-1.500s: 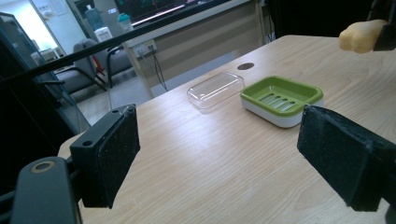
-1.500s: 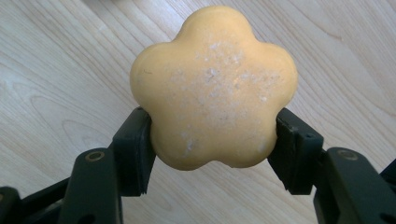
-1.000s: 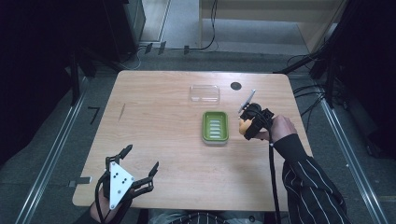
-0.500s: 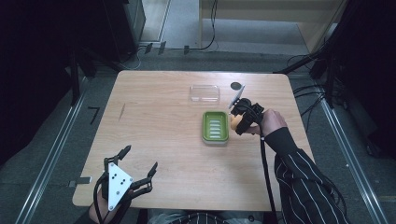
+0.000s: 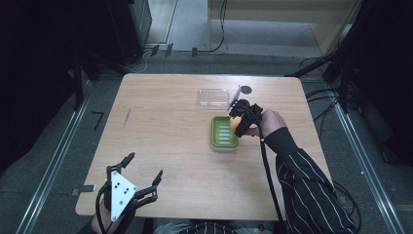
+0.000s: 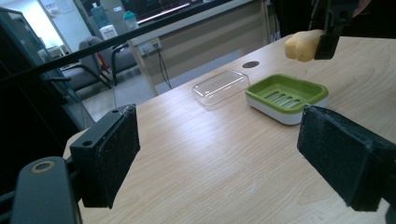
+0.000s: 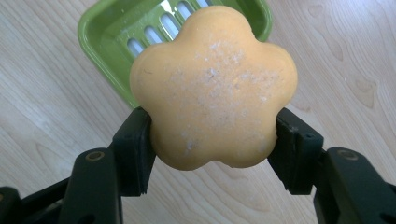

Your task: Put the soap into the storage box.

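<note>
My right gripper point(image 7: 212, 140) is shut on an orange flower-shaped soap point(image 7: 214, 88), both pads pressing its sides. It hangs just above the right rim of a green soap dish point(image 5: 224, 133) at the table's right middle. The dish's slotted floor point(image 7: 154, 32) lies behind the soap. From the left gripper view the soap point(image 6: 301, 45) is held in the air over the dish point(image 6: 285, 95). My left gripper point(image 5: 143, 175) rests near the front left edge, its jaws wide apart, with nothing between the pads point(image 6: 112, 151).
A clear plastic lid point(image 5: 213, 97) lies on the table behind the dish. A round cable hole point(image 5: 246, 89) sits at the far edge. A person's striped sleeve point(image 5: 311, 190) reaches in from the lower right. Bare wood point(image 5: 170, 131) spreads left of the dish.
The right gripper has carried the soap leftward, from right of the dish to above its right rim. The left gripper has kept still.
</note>
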Demonstrator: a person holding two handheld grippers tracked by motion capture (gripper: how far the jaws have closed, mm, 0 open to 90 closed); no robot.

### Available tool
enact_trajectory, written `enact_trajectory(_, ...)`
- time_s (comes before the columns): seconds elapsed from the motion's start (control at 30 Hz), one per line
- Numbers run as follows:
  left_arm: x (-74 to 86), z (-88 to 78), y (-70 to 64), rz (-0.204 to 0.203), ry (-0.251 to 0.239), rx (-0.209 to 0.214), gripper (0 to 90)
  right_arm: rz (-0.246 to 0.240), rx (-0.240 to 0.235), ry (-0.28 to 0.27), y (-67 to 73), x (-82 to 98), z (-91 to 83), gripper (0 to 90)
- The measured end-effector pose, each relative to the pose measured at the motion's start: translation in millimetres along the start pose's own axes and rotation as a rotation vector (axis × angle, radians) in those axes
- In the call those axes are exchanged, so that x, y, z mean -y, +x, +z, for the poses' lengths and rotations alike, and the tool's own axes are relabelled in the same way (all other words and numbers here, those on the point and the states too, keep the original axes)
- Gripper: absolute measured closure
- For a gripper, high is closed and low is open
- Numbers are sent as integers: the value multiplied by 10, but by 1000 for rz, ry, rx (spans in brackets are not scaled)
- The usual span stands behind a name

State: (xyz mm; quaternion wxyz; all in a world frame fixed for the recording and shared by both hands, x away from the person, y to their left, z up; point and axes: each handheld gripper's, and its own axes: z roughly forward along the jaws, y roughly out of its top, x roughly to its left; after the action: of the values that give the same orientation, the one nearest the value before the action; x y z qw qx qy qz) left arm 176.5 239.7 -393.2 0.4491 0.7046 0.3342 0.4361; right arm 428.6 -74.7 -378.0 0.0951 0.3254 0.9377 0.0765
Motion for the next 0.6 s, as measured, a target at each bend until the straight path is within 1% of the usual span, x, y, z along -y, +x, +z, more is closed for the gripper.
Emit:
enact_trajectory(0.07,0,-1,1,0,0,-1,135,-5,-5,-5,11,-40,16,402)
enact_trajectory(0.2,2,-3,5,0,0,-2,135,-22,-4,3,33,-113,64,402)
enact_trajectory(0.3,4,-5,5,0,1,-3,135,-28,-12,4,47,-153,105,402)
enact_trajectory(0.43,6,-11,4,-4,1,-5,135,-34,-11,8,62,-202,146,402)
enact_trajectory(0.6,8,-21,8,0,3,-6,135,-35,-27,2,76,-238,200,402)
